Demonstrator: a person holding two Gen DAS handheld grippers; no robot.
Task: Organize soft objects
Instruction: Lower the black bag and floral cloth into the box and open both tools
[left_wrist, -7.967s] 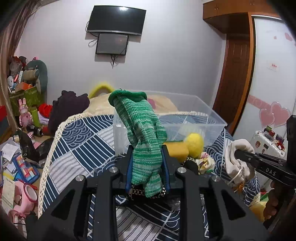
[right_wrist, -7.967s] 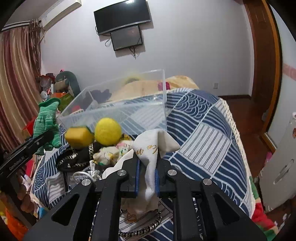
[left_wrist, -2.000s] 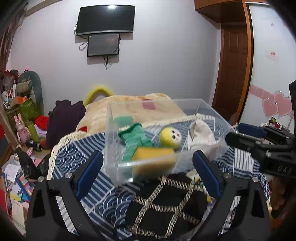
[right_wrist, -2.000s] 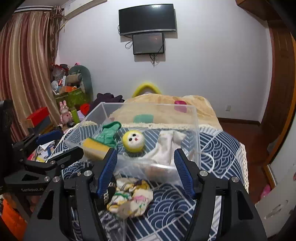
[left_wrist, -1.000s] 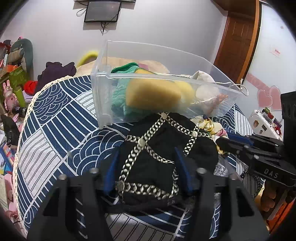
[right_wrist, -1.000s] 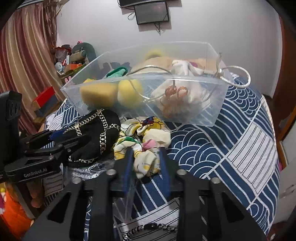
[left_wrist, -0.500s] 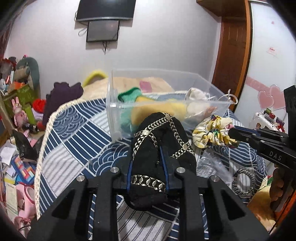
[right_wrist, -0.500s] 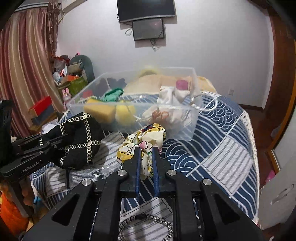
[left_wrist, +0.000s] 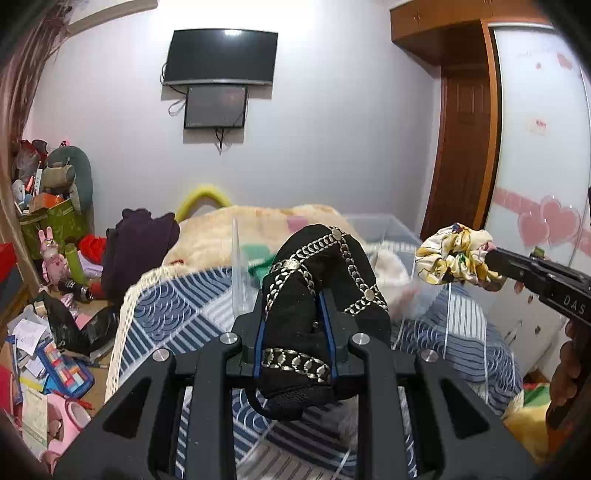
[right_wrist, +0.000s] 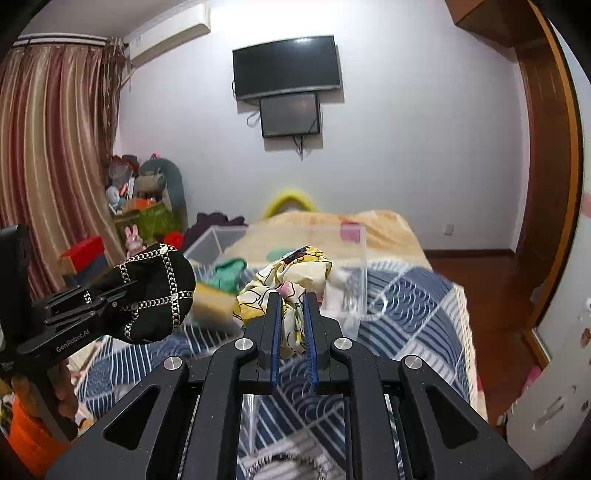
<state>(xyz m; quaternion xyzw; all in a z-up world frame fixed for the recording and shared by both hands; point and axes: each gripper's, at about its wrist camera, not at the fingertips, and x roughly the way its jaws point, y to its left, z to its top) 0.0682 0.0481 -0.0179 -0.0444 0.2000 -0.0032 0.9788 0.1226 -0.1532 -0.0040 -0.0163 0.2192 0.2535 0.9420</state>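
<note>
My left gripper (left_wrist: 293, 332) is shut on a black soft pouch with silver chain trim (left_wrist: 317, 280) and holds it above the bed. It also shows in the right wrist view (right_wrist: 155, 291). My right gripper (right_wrist: 291, 325) is shut on a yellow floral scrunchie (right_wrist: 288, 277), also seen in the left wrist view (left_wrist: 454, 258). Beyond both stands a clear plastic bin (right_wrist: 354, 266) on the blue patterned bedspread (right_wrist: 413, 295). It holds a green knit item (right_wrist: 229, 273), a yellow sponge and a white cloth, partly hidden.
A beige blanket (left_wrist: 229, 232) and a dark purple garment (left_wrist: 136, 243) lie behind the bin. Clutter covers the floor at the left (left_wrist: 40, 332). A wardrobe (left_wrist: 535, 147) stands at the right. A beaded bracelet lies on the bed below my right gripper (right_wrist: 288, 465).
Both grippers have risen with their objects, higher above the bed and toward the bin. The pouch and the scrunchie stay held.
</note>
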